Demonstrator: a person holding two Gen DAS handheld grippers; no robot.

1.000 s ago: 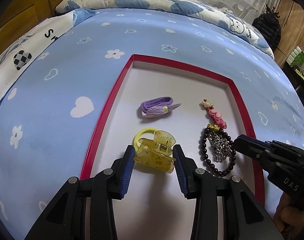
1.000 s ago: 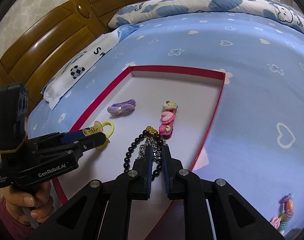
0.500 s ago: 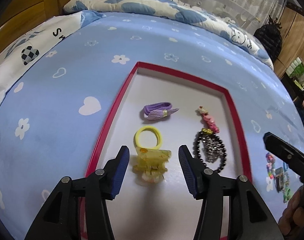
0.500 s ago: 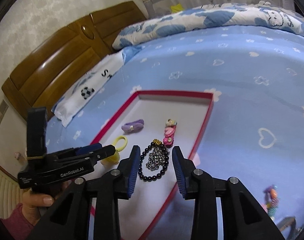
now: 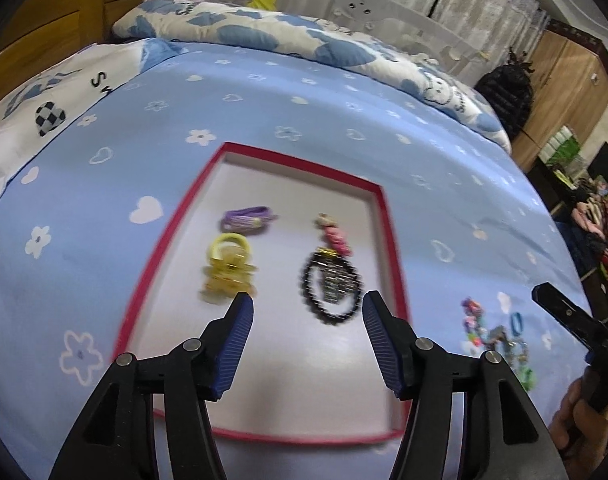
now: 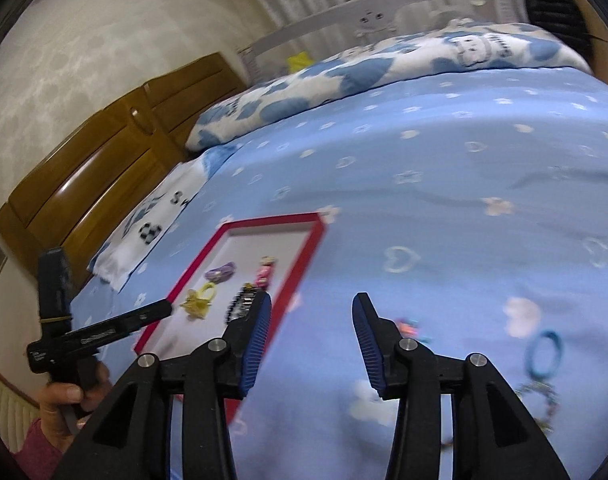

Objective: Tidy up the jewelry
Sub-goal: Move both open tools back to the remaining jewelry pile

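Note:
A red-rimmed white tray (image 5: 176,236) lies on the blue bedspread. In it are a purple hair tie (image 5: 248,218), a yellow hair claw on a yellow tie (image 5: 228,268), a pink charm clip (image 5: 335,236) and a black bead bracelet with a silver chain (image 5: 331,284). My left gripper (image 5: 305,312) is open and empty above the tray's near part. My right gripper (image 6: 311,312) is open and empty over the bedspread, right of the tray (image 6: 304,256). Loose colourful jewelry (image 5: 491,336) lies on the bed right of the tray, including a blue ring (image 6: 545,354).
A folded quilt (image 5: 304,40) lies at the far side of the bed. A pillow (image 5: 36,108) and a wooden headboard (image 6: 88,184) are at the left. A dark bag (image 5: 503,92) and a wardrobe stand at the far right.
Both grippers have let go, opened wide and pulled back and up. The yellow claw and the bead bracelet now rest in the tray. The right gripper has swung right, off the tray.

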